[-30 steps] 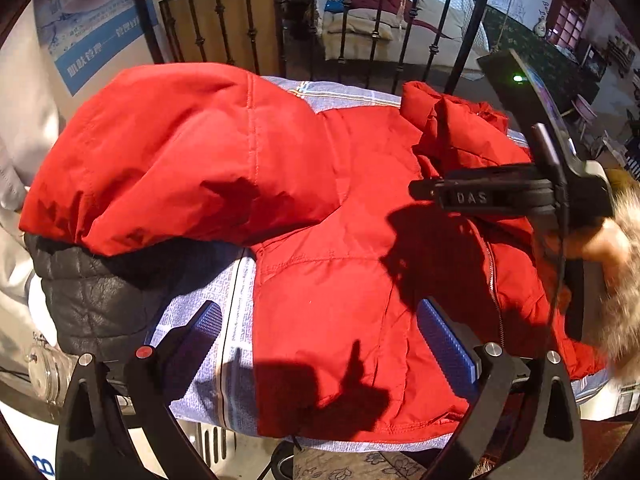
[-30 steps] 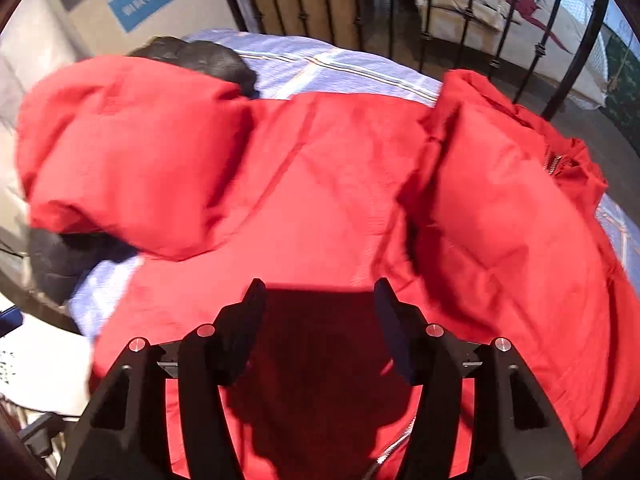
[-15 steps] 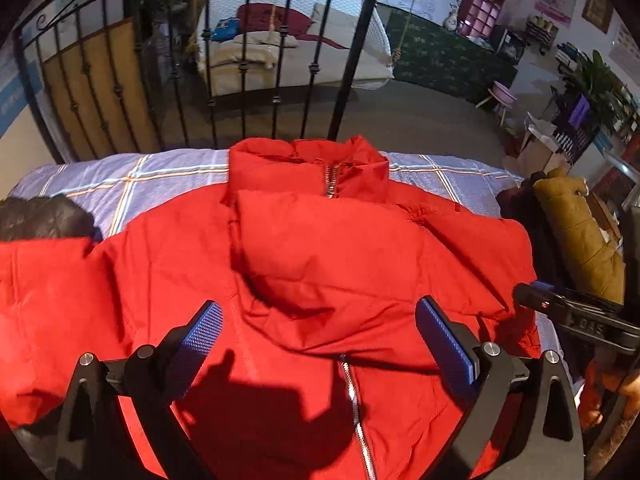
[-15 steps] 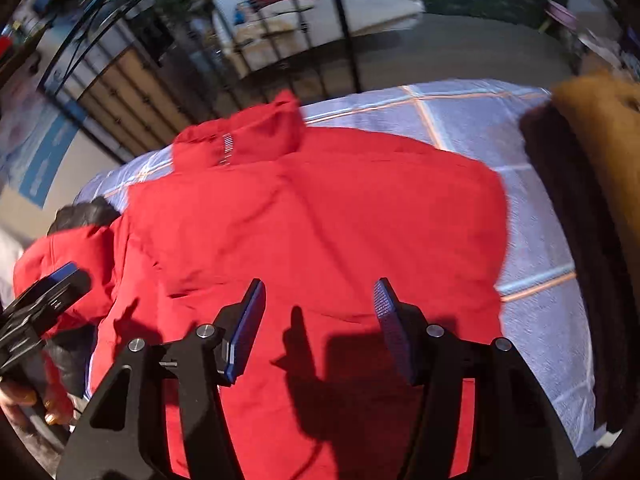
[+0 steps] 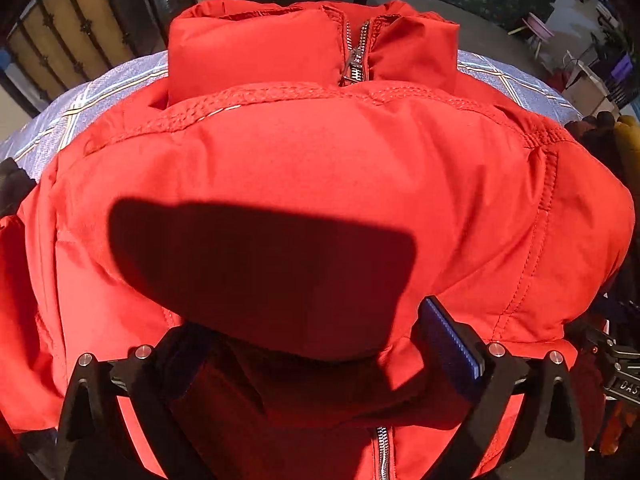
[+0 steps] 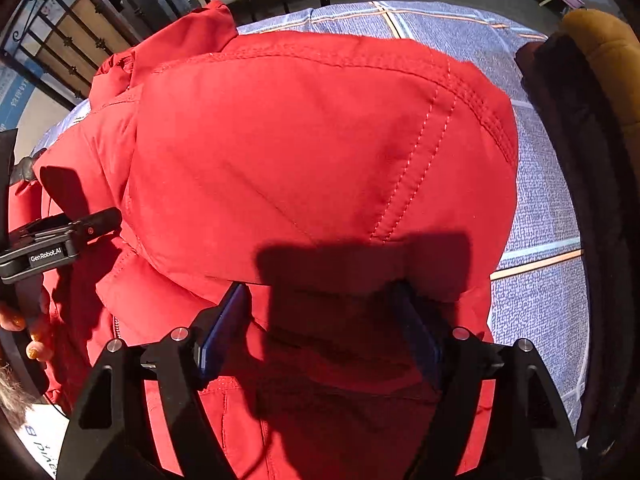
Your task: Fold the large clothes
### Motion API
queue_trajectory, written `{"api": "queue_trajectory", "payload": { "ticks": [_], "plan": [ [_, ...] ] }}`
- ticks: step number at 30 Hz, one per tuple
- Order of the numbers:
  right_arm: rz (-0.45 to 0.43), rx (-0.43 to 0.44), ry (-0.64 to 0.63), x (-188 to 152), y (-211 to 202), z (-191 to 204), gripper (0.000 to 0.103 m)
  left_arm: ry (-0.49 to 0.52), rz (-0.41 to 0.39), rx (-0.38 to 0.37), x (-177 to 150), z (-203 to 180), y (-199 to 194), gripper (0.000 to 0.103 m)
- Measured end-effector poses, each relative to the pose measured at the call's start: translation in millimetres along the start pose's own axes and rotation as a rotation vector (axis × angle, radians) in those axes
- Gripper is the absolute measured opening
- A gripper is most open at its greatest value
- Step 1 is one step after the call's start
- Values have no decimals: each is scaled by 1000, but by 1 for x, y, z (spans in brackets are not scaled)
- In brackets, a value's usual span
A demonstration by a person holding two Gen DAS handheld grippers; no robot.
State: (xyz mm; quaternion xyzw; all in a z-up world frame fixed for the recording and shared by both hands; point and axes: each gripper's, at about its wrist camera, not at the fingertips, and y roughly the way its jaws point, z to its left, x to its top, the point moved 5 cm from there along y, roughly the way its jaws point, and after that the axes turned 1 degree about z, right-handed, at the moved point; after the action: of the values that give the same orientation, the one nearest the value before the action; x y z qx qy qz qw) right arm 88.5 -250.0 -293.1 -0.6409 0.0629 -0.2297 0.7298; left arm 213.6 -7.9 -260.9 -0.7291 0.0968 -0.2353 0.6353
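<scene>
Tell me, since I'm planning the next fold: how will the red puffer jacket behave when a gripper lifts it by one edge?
The red jacket looks puffy and billowed, so it will probably sag and spring back rather than crease. Its smooth, shiny shell may slip between the pads. It is probably light for its bulk.

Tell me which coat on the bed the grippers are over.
The red jacket, zipped, mid-bed. Left gripper and right gripper, jaws just opened wider, both straddle its folded fabric ungripped; the mustard coat and dark coat lie aside.
</scene>
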Motion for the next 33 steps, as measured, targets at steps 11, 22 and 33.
{"api": "queue_trajectory", "payload": {
  "ticks": [11,22,33],
  "plan": [
    [-64,142,48,-45,-46,7,75,-340,-243,-6,-78,91,-102,96],
    [-98,222,-186,-44,-70,103,75,-893,-509,175,-201,312,-231,95],
    [-129,234,-276,-58,-86,137,75,-1136,-562,145,-242,391,-235,92]
  ]
}}
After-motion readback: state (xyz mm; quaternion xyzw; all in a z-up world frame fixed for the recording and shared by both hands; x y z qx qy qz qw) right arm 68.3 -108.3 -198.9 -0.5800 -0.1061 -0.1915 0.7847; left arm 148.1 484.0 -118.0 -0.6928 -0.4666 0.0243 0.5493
